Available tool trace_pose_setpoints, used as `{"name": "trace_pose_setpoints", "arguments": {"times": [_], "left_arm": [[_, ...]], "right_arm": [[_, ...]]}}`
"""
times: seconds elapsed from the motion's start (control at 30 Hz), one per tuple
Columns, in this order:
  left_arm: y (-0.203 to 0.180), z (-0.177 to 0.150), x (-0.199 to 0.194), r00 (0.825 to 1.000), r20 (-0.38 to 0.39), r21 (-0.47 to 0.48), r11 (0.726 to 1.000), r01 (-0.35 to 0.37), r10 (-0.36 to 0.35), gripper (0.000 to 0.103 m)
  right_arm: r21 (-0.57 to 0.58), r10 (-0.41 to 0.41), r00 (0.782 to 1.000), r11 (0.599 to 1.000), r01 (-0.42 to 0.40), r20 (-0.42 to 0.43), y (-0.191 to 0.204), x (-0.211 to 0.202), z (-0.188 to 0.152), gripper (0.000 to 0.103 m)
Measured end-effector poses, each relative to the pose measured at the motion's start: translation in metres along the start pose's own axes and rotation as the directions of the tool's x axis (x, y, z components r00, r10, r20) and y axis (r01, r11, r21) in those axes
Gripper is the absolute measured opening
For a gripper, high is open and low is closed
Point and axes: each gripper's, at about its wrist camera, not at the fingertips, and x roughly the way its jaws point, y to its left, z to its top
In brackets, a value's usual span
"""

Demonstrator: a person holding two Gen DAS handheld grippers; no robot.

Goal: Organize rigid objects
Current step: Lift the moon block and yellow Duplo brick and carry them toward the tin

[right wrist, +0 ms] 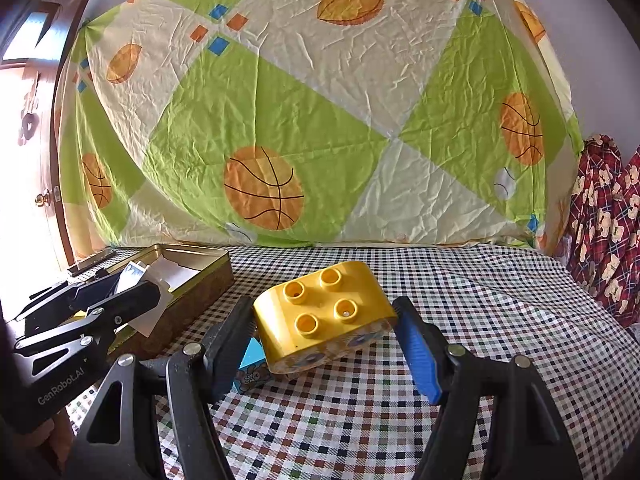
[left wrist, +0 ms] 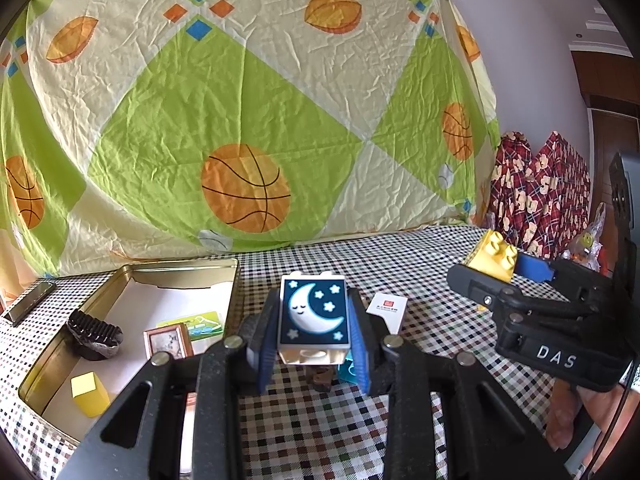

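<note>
Left claw [left wrist: 314, 334]: both blue pads pressed flat against the sides of a moon block [left wrist: 313, 314], a white brick with a crescent moon and stars on a dark blue face. The block is held upright between the fingers, lifted clear of the checked tablecloth [left wrist: 320, 432].

Right claw [right wrist: 326, 330]: clamped on a yellow brick [right wrist: 324, 320] with four studs on top. Brick sits tilted, studs toward the camera, its ends against the left finger and the blue right pad. In the left view the same yellow brick [left wrist: 494, 256] shows raised above the cloth, well right of the moon block.

Just below and behind the moon block: a small brown piece [left wrist: 322, 378], a teal item [left wrist: 348, 368], and a white card [left wrist: 387, 307] lying flat on the cloth.

Left of the left claw: open metal tin [left wrist: 132, 274]. Inside are a yellow cube [left wrist: 90, 394], a dark fluted cup [left wrist: 94, 334], a small picture frame [left wrist: 166, 340] and a green card [left wrist: 202, 322].

Behind the table hangs a sheet printed with basketballs [left wrist: 246, 188].
</note>
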Motion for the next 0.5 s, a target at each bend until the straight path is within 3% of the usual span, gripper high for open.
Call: {"name": "trace_pose_setpoints", "arguments": {"times": [0.5], "left_arm": [[0.006, -0.003, -0.01, 1.0, 0.013, -0.013, 1.0, -0.02, 0.02, 0.03]], "right_arm": [[-0.025, 0.041, 0.999, 0.999, -0.041, -0.006, 0.017, -0.003, -0.002, 0.072]]}}
